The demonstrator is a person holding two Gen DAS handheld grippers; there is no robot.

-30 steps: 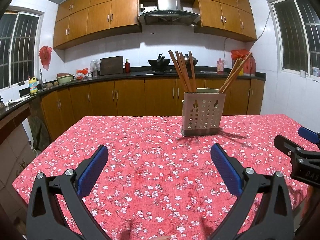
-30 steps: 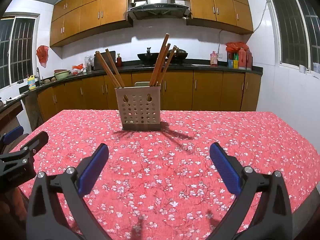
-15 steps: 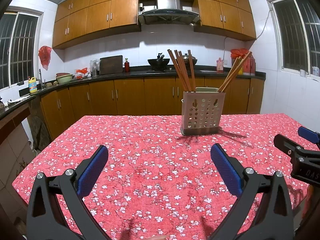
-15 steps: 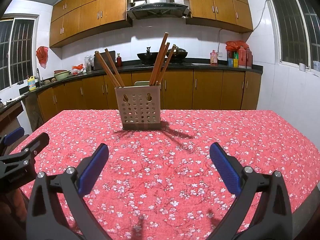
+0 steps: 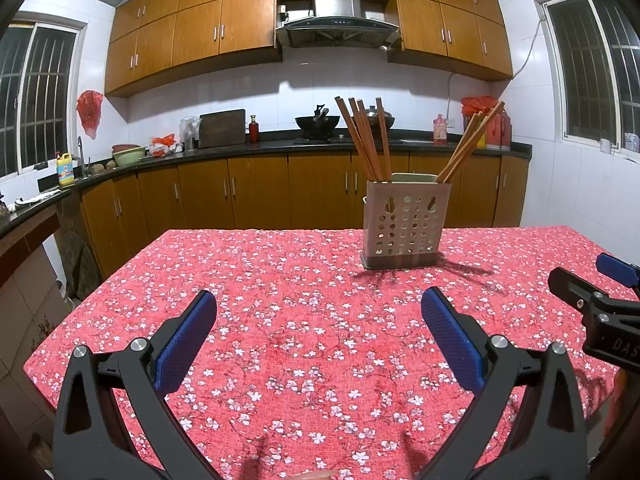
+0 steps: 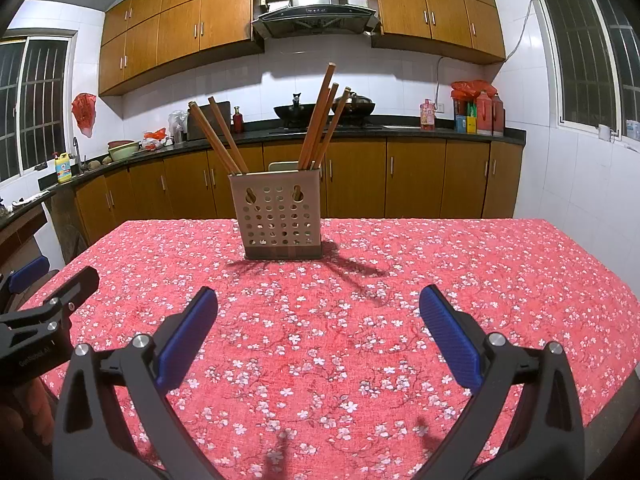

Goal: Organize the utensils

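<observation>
left gripper: fingers spread wide, nothing between the blue pads, hovering over the near part of the table
right gripper: same, spread wide and empty, over the near part of the table
holder: perforated beige box, upright on the red floral tablecloth, towards the far edge, well apart from both grippers
chopsticks: all standing in the holder, leaning in two bunches, one left and one right
left view only: holder sits right of centre; right gripper's tip pokes in at the right edge; left bunch reads as four sticks
right view only: holder sits just left of centre; left gripper's tip at the left edge, part of a hand below it; left bunch reads as two sticks
</observation>
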